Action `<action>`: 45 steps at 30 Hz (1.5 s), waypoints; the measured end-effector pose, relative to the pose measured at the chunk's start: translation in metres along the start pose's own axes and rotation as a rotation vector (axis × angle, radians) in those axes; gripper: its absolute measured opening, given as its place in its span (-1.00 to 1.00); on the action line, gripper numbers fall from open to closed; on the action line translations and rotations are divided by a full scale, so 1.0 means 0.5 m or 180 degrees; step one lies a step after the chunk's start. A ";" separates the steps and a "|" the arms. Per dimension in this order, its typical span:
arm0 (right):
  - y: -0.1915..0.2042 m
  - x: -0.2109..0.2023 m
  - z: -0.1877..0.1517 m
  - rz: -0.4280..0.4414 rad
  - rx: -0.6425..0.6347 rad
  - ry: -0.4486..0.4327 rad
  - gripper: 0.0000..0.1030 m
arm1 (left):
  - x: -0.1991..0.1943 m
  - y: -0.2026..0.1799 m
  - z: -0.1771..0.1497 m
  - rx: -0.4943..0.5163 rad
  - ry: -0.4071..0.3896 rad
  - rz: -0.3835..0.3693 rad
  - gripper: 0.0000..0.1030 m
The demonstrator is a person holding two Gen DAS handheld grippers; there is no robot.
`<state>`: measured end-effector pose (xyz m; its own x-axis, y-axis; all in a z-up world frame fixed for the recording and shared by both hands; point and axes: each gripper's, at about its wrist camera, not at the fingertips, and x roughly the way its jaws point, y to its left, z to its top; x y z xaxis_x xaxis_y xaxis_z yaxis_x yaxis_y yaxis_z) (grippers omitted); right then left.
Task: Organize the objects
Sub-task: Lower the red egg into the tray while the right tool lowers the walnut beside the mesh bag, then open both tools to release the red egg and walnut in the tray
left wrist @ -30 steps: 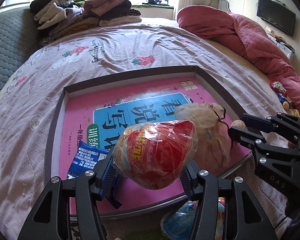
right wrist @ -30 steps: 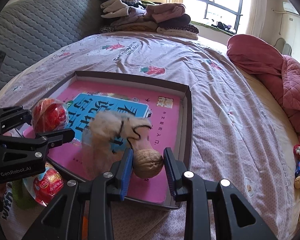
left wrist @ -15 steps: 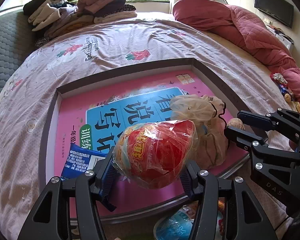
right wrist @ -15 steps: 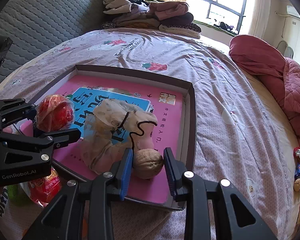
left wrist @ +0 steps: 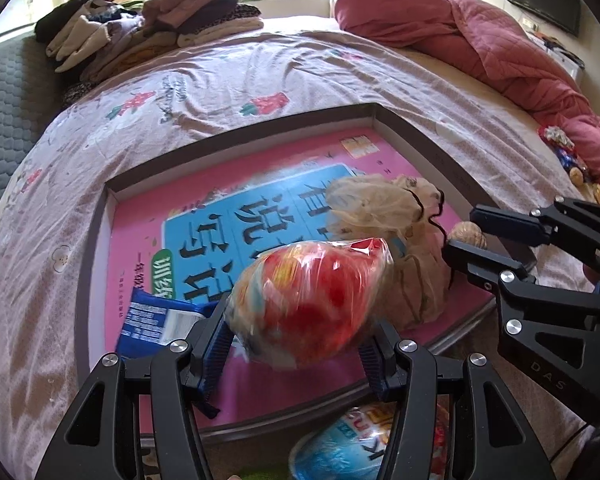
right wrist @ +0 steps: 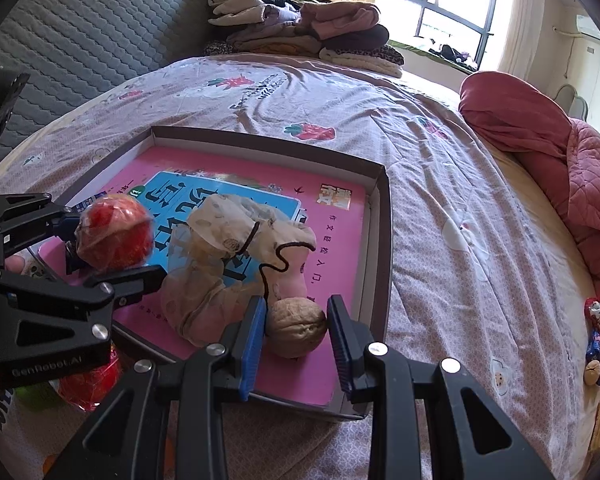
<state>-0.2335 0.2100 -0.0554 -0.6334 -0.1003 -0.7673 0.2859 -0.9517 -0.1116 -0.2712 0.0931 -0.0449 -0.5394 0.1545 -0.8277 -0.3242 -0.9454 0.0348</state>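
Note:
A dark shallow tray (left wrist: 92, 248) lies on the bed with a pink book (left wrist: 140, 240) as its floor. My left gripper (left wrist: 296, 332) is shut on a red ball snack in clear wrap (left wrist: 304, 300), held over the tray's near edge. My right gripper (right wrist: 296, 324) is shut on a walnut (right wrist: 296, 328) above the tray's near right corner. A beige mesh drawstring pouch (right wrist: 228, 240) lies on the book between the two grippers. From the right wrist view the left gripper (right wrist: 112, 248) and its red snack (right wrist: 114, 236) show at the left. A blue packet (left wrist: 152, 320) lies at the tray's near left.
Folded clothes (left wrist: 152, 28) are piled at the bed's far end and a red quilt (left wrist: 500, 52) runs along the right side. Small wrapped snacks (right wrist: 598, 340) lie by the quilt. More packets (left wrist: 340, 448) sit just in front of the tray. A grey padded headboard (right wrist: 80, 40) is at the left.
The mesh pouch, blurred and upright a second ago, has settled onto the book. The left gripper has rolled slightly with the red snack. The right gripper kept still with the walnut.

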 end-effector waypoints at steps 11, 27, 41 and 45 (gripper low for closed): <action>-0.005 -0.004 -0.001 -0.0005 0.0011 0.0028 -0.38 | 0.011 -0.008 0.005 -0.0029 0.0096 0.0000 0.13; -0.009 -0.010 -0.001 -0.0029 0.0031 0.0065 -0.37 | 0.016 -0.001 0.011 -0.0122 0.0176 -0.0048 0.23; -0.020 -0.021 0.005 -0.0041 0.0082 0.0031 -0.27 | 0.009 -0.002 0.012 -0.0158 0.0156 -0.0070 0.40; -0.019 -0.025 0.005 -0.0037 0.0080 0.0017 -0.27 | 0.005 0.000 0.009 -0.0173 0.0151 -0.0077 0.40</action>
<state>-0.2301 0.2196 -0.0433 -0.6328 -0.0878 -0.7693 0.2605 -0.9598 -0.1048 -0.2761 0.0947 -0.0446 -0.4940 0.1651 -0.8536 -0.2934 -0.9559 -0.0150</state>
